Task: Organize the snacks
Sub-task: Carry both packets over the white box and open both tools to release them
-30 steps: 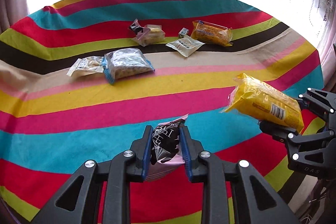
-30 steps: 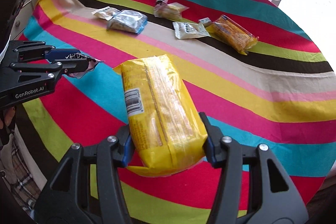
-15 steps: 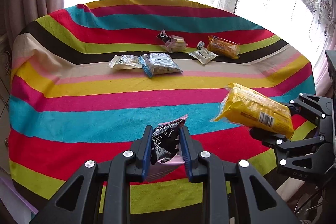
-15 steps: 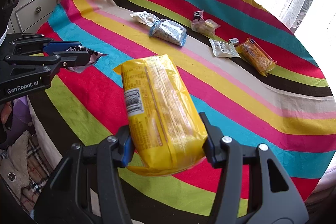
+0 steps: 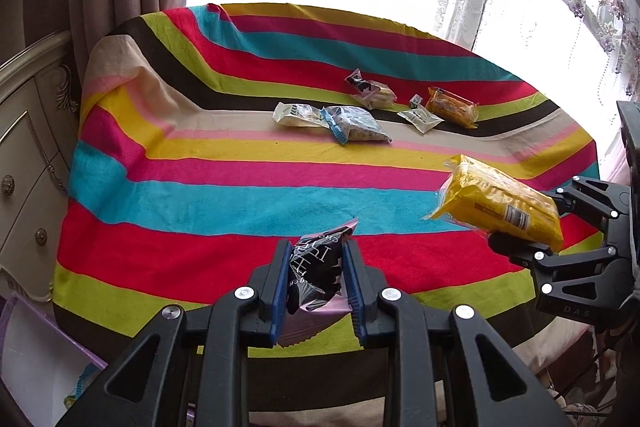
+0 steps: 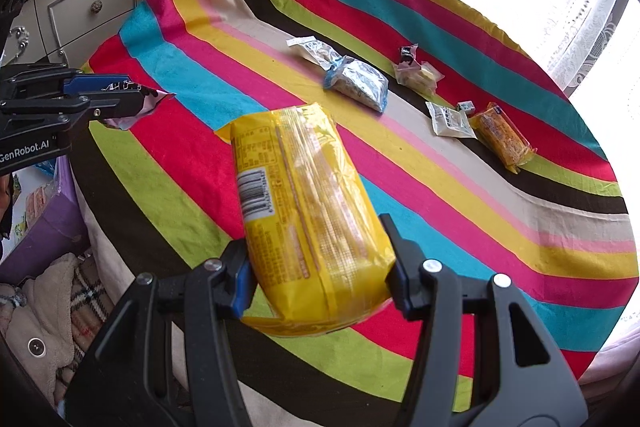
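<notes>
Snacks in both grippers, and we're carrying them clear of the striped tablecloth (image 5: 224,195) right now! Our left gripper (image 5: 316,267) has its blue pads pinched tight on a small black and pink packet (image 5: 318,273), its crimped top poking up between the fingers. Over on the right, our right gripper (image 6: 320,267) is clamped around the near end of a big yellow pack (image 6: 308,211), fingers spread wide by the bulk, the barcode side facing up and the far end sticking out over the cloth.

Both loads hang in the air near the front edge of the table, not touching it. Back on the cloth we've got more to collect: a clear bag (image 5: 294,115) touching a silvery blue-edged pouch (image 5: 358,125), a little see-through packet (image 5: 370,91) behind them, then a flat white sachet (image 5: 420,119), a tiny cube-like sweet (image 5: 416,101) and an orange wrapped bar (image 5: 452,107) close together on the right.

We read this as the carry step, two picked and not yet placed. Down past the left edge sits a purple bin (image 6: 44,227) with packets already in it, which looks like the likely drop spot. Next up, we'd swing left and low over that bin, then let go of one at a time, watching that the heavy yellow pack doesn't slip from its end grip
</notes>
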`<state>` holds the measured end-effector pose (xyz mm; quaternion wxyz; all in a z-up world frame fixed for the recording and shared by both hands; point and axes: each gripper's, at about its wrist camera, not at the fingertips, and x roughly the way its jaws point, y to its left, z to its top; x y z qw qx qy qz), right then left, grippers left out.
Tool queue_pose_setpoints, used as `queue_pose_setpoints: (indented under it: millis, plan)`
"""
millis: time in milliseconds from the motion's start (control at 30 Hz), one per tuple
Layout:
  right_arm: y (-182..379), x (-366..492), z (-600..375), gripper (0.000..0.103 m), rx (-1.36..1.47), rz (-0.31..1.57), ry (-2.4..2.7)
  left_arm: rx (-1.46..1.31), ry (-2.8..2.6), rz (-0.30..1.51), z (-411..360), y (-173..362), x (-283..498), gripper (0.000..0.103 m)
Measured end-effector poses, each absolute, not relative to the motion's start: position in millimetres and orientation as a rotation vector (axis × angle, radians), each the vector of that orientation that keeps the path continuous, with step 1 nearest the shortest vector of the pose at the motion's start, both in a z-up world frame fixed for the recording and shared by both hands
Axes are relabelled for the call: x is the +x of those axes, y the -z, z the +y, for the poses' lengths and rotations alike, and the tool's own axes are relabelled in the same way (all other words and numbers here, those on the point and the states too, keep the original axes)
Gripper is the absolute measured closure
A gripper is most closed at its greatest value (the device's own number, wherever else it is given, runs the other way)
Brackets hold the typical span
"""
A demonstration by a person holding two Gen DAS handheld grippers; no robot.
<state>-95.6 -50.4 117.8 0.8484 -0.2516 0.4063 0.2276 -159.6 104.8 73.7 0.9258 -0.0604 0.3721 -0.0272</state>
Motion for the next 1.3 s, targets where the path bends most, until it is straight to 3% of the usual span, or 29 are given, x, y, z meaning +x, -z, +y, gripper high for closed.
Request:
queue_pose_setpoints:
  millis: [567, 1300]
  plan:
    - [-127.6, -148.6, 40.2, 0.046, -0.672, 0.785, -0.642, -0.166, -0.078, 0.731, 180.6, -79.7, -234.1, 0.076]
    - [-109.5, -242.7, 167.5, 0.046, -0.89, 0.7, -0.965, -0.281, -0.329, 0.793, 274.5, -46.9, -332.5, 0.076]
